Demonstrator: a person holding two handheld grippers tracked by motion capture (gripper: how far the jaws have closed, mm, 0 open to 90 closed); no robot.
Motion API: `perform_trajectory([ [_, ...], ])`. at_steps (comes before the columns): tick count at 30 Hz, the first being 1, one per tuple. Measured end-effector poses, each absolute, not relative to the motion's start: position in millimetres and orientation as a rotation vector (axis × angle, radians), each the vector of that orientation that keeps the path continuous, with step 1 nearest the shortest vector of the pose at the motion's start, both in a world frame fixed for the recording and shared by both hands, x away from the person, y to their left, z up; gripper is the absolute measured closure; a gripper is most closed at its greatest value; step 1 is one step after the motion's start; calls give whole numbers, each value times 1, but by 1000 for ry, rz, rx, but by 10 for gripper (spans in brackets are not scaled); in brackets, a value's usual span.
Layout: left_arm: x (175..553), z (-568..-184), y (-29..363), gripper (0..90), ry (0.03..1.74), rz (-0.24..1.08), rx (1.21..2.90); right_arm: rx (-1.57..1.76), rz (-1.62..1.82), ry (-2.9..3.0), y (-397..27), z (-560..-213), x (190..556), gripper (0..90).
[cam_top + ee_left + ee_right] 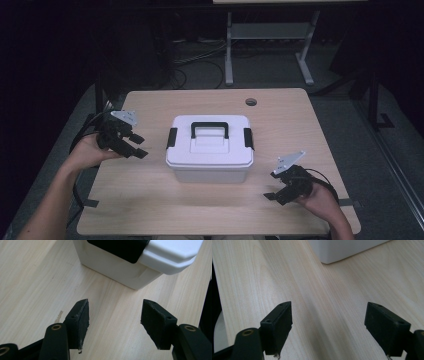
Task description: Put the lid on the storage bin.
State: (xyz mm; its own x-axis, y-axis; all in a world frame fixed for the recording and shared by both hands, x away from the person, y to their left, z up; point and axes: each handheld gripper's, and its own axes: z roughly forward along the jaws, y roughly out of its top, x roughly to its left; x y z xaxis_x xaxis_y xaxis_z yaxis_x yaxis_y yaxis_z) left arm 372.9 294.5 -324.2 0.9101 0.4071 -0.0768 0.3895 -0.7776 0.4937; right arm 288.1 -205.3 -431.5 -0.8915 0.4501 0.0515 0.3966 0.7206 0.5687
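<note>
Nearest the person, the right gripper (276, 194) sits low over the front right part of the table (150, 200), its fingers (277, 325) wide apart with only bare wood between them. Farther in on the left side, the left gripper (134, 145) points toward the box, its fingers (79, 320) also apart and holding nothing. Between the two, near the middle of the table, stands a white box (210, 148) with its lid on, a black handle (209, 129) lying flat on top and a black latch (172, 138) at each end. The latches look closed, though the high view is too small to be sure. In the left gripper view the box corner (140, 277) lies just ahead.
</note>
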Motion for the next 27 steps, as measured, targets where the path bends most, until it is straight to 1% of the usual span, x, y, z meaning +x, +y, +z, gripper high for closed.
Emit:
perform_trajectory([
  [27, 357, -350, 315, 374, 637, 29, 2543, 699, 892, 2837, -205, -432, 289, 217],
])
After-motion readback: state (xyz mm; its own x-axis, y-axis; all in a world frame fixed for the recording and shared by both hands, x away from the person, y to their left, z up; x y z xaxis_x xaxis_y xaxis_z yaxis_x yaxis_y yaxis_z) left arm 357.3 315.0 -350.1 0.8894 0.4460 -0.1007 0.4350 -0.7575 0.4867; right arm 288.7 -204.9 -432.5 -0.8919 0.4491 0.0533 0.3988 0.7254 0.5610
